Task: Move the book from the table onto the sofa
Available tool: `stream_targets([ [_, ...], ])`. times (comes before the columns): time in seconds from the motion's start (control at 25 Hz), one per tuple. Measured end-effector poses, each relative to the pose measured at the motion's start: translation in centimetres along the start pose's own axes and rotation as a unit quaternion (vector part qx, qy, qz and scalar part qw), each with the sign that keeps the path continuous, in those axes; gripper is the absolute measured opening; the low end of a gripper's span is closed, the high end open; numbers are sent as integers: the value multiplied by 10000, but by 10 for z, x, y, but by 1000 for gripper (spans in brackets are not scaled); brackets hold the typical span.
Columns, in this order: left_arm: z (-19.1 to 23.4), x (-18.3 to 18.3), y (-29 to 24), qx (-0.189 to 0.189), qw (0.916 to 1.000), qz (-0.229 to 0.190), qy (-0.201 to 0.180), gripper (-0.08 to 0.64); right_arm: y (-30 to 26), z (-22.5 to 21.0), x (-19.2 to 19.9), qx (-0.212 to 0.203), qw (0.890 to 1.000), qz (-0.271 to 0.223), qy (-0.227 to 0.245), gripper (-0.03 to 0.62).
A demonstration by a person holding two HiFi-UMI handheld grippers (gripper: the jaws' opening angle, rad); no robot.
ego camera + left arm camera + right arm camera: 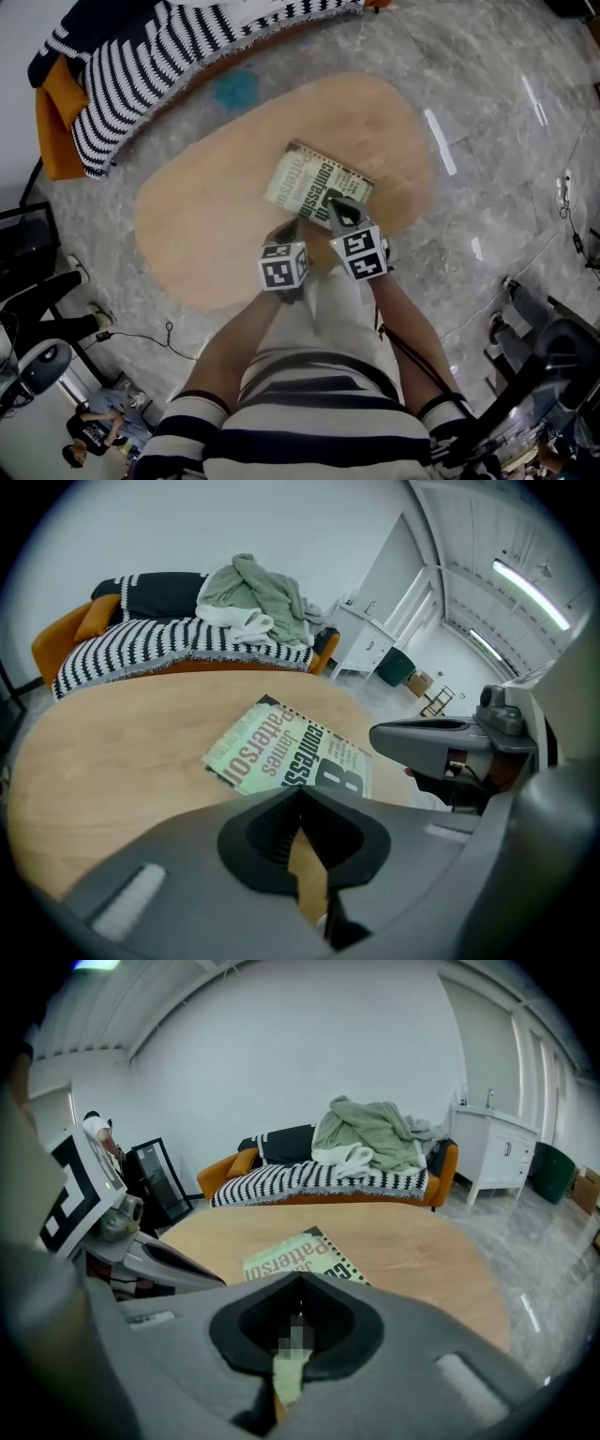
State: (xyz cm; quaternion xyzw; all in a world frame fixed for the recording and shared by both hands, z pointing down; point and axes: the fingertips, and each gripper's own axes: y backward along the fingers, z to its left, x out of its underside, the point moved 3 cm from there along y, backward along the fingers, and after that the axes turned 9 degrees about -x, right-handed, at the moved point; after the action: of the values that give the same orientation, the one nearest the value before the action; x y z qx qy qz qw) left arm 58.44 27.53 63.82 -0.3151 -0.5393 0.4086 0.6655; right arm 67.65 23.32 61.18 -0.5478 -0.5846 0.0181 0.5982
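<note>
Clenched and empty, the left hand-held gripper (pixel 281 232) and right hand-held gripper (pixel 341 213) face the pale green paperback book (pixel 314 180), which lies crosswise just ahead on the oval wooden worktop (pixel 206 234); the right is nearer.

Looking down from the head view, there's a grey marble floor (pixel 506 103) all round, glossy, with white light streaks (pixel 439 141) at two o'clock. An oval wooden table (pixel 206 234) sits dead centre. Up at eleven o'clock is the orange sofa (pixel 54 131) under a black-and-white striped throw (pixel 141 84). Over to the right gripper view: a plain white wall (pixel 281 1054) at twelve, a white cabinet (pixel 492 1152) at three. And in the left gripper view, a ceiling strip light (pixel 530 592) glows at two.
</note>
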Motion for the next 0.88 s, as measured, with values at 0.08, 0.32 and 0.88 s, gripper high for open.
stream_targets([
  [0.08,0,2,-5,-48,10000,73,40,5,-6,-4,0,-116,9999,68,85,-6],
  [0.32,4,3,-18,-202,9993,240,179,5,-23,-21,0,-305,9986,296,309,-6],
  [0.88,16,12,-40,-482,9929,495,968,185,-63,-48,1,-659,9938,721,527,130],
])
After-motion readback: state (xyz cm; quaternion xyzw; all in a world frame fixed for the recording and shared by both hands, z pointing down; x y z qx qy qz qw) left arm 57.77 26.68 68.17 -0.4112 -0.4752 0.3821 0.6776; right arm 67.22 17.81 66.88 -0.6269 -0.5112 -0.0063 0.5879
